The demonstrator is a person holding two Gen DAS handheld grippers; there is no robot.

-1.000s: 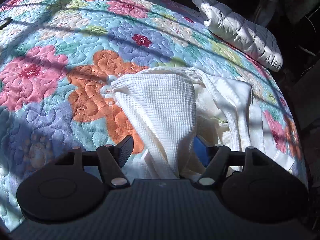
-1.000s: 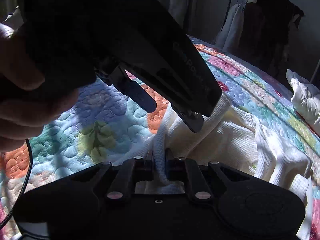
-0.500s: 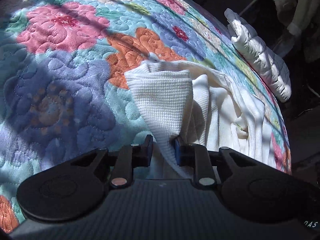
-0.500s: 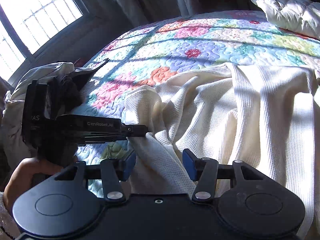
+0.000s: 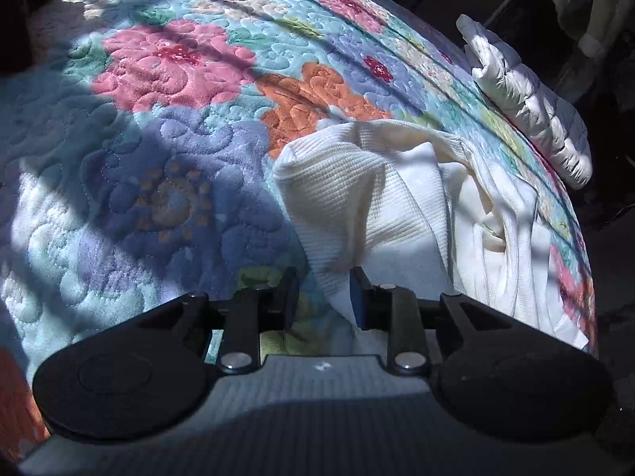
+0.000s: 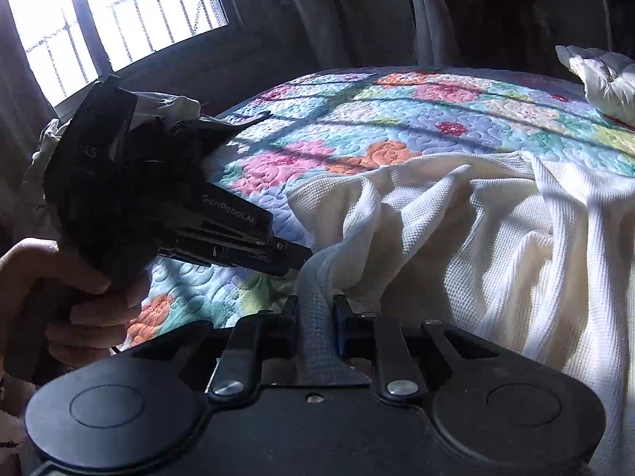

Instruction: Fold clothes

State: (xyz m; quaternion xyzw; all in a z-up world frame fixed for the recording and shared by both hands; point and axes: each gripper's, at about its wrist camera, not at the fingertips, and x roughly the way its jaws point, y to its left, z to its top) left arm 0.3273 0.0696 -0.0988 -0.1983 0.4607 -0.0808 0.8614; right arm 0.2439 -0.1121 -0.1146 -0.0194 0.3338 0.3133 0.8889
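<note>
- Right gripper (image 6: 314, 323): jaws have just been closing and now pinch a bunched fold of the cream waffle-knit garment (image 6: 496, 238); the cloth runs down between both pads.
- Left gripper (image 5: 322, 299): jaws have just been opening a little; a gap shows beside the left pad while the garment's edge lies against the right pad. Fabric sits between the jaws, apparently not clamped.
- Left hand (image 6: 59, 297) wraps that gripper's handle in the right wrist view.
- Garment lies rumpled on the floral quilt (image 5: 170, 127), on the near part of the bed.
- White padded jacket (image 5: 528, 99) rests at the quilt's far edge, well apart.
- Barred window (image 6: 115, 8) behind.
</note>
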